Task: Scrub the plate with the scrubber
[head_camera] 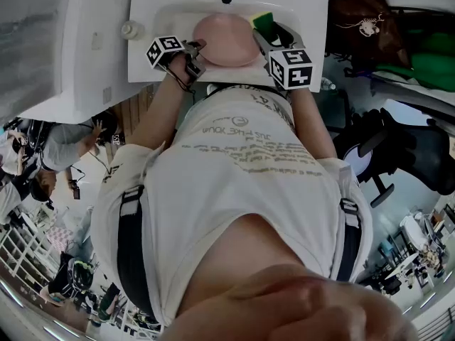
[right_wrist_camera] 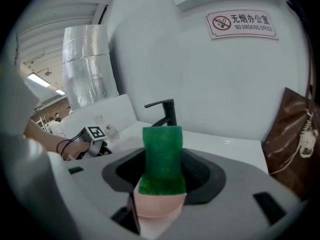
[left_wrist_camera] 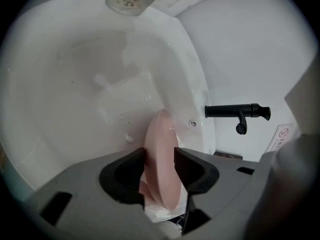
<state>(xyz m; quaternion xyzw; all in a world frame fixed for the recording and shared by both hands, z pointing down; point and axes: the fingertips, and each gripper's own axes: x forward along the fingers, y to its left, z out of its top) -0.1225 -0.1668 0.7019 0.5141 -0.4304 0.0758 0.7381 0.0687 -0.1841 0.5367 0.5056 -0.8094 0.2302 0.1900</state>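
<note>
left gripper point(left_wrist_camera: 159, 168) angled down, jaws spread wide, pink plate point(left_wrist_camera: 161, 134) upright between them. right gripper point(right_wrist_camera: 163, 173) tilted down, clamped on green scrubber point(right_wrist_camera: 162, 151).

Arms point(head_camera: 160, 112) reaching forward, left hand-held gripper point(left_wrist_camera: 160, 158) jaws spread, right hand-held gripper point(right_wrist_camera: 163, 165) clamped

– What have we got on?
– Our white T-shirt point(head_camera: 242, 155) with faint lettering printed across it, and dark straps point(head_camera: 131, 247) with grey buckles over both shoulders.
– And in our hands?
– Our left gripper point(head_camera: 197, 48) and right gripper point(head_camera: 269, 30): grey shells, dark ribbed fingers point(left_wrist_camera: 131, 168), each with a white cube point(head_camera: 292, 67) of black square markers. Thin black cables point(head_camera: 181, 77) loop round our left wrist.
</note>
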